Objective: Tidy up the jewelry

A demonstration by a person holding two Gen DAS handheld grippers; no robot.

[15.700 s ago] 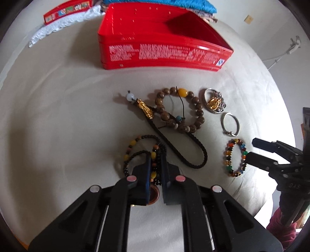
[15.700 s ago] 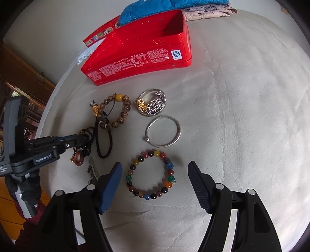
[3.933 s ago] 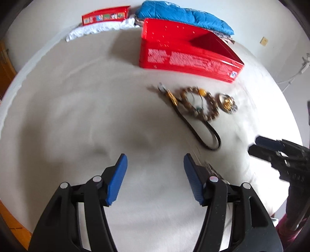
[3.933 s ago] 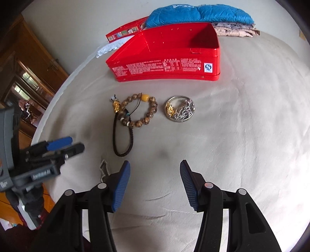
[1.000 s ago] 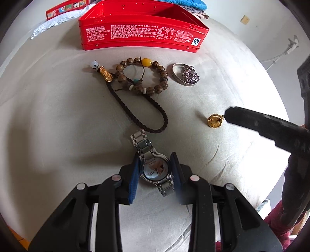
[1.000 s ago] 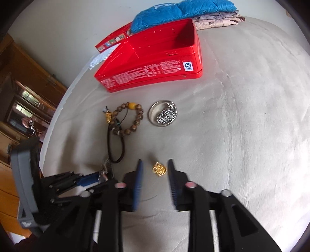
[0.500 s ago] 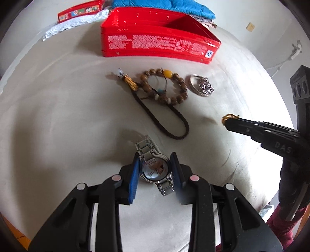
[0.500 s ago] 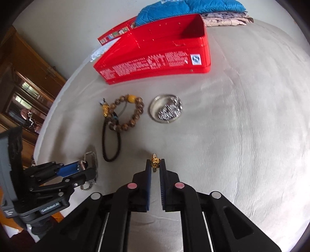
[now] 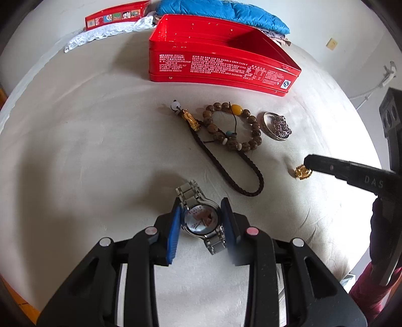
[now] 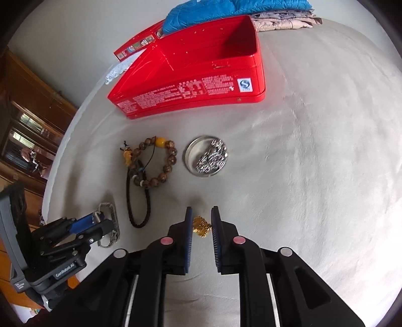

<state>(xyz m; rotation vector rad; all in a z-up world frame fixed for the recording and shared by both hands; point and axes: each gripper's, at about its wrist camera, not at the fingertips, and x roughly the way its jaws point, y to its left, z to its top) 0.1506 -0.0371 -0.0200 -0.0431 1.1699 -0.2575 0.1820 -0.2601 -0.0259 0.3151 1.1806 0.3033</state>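
Observation:
My left gripper (image 9: pixel 201 213) is shut on a silver wristwatch (image 9: pixel 201 218), held just above the cream cloth. My right gripper (image 10: pixel 201 220) has its jaws a little apart with a small gold charm (image 10: pixel 201 226) between them; the charm also shows at the right fingertip in the left wrist view (image 9: pixel 302 172). A wooden bead bracelet (image 9: pixel 232 127) with a dark braided cord (image 9: pixel 226 166) lies mid-table, next to a silver bangle holding a sparkly chain (image 10: pixel 207 159). An open red tin (image 10: pixel 196 68) stands behind them.
A red lid (image 9: pixel 116 16) and white lace (image 9: pixel 105 35) lie at the back left. Blue folded cloth (image 9: pixel 221 11) sits behind the tin. A wooden cabinet (image 10: pixel 27 125) stands beyond the table's left edge. The table's right half is bare cloth (image 10: pixel 326 163).
The right gripper's jaws have parted slightly around the gold charm. Both grippers have moved closer to the red tin; the left still holds the watch.

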